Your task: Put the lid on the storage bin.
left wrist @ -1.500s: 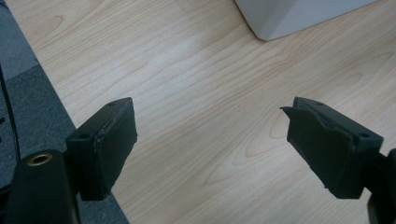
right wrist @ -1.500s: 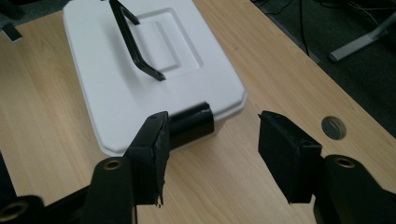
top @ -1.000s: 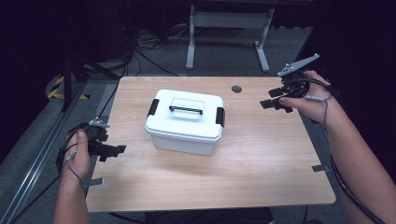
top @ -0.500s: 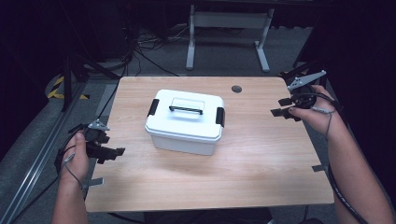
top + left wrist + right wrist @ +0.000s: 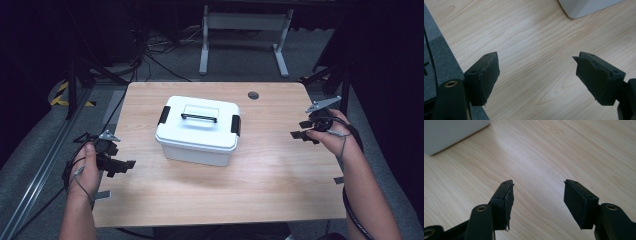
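Storage box (image 5: 199, 130): white plastic, lidded, near the middle of the wooden table (image 5: 280, 190), turned a little askew to the table's edges.
Lid: closed and seated flat, with a recessed top panel and a dark carry handle (image 5: 199, 117) lying across it.
Latches: one black clip on each short end, left latch (image 5: 163, 115) and right latch (image 5: 235, 124); both look folded against the box, so the lid seems locked.
Left gripper (image 5: 124, 166): held low over the table's near-left part, well apart from the box; jaws spread wide, nothing between them. In the left gripper view a corner of the box (image 5: 589, 7) sits far ahead.
Right gripper (image 5: 301, 136): raised at the table's right side, also well apart from the box; jaws parted and empty.
Step in hand: likely bringing both grippers in toward the box ends.
How to do it well: come in level from either side, aim each gripper at its own latch, stay wide until a jaw is under the clip's free edge.
Risk: a one-sided push may slide the light box on the smooth wood.
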A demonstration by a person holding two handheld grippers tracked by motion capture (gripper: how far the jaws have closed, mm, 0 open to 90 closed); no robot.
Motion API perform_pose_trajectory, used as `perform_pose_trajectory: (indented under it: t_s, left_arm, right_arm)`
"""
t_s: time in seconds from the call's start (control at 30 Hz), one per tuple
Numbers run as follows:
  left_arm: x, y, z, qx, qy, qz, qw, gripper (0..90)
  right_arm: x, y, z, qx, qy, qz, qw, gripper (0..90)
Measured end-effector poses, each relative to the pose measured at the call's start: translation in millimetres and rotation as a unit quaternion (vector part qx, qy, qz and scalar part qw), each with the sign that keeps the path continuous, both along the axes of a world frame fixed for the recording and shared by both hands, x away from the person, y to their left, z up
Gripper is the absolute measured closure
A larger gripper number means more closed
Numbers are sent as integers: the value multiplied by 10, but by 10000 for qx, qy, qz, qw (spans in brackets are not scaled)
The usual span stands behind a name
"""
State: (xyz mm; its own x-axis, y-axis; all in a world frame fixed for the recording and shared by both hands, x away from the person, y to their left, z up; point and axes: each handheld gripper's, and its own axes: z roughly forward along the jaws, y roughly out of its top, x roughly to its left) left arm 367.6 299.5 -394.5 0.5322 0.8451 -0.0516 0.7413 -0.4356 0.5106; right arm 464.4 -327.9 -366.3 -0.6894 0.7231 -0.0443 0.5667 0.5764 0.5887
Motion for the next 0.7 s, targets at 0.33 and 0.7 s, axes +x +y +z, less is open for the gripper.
perform_pose_trajectory:
  t_s: [0.33,0.7]
  left_arm:
    - [-13,22,-67,9,107,46,9999,197]
    - [14,-37,-97,76,158,-61,9998,198]
  right_arm:
    - [-7,-49,-483,317,230,-168,9991,414]
    - [-36,-95,-750,20,532,-226,9983,404]
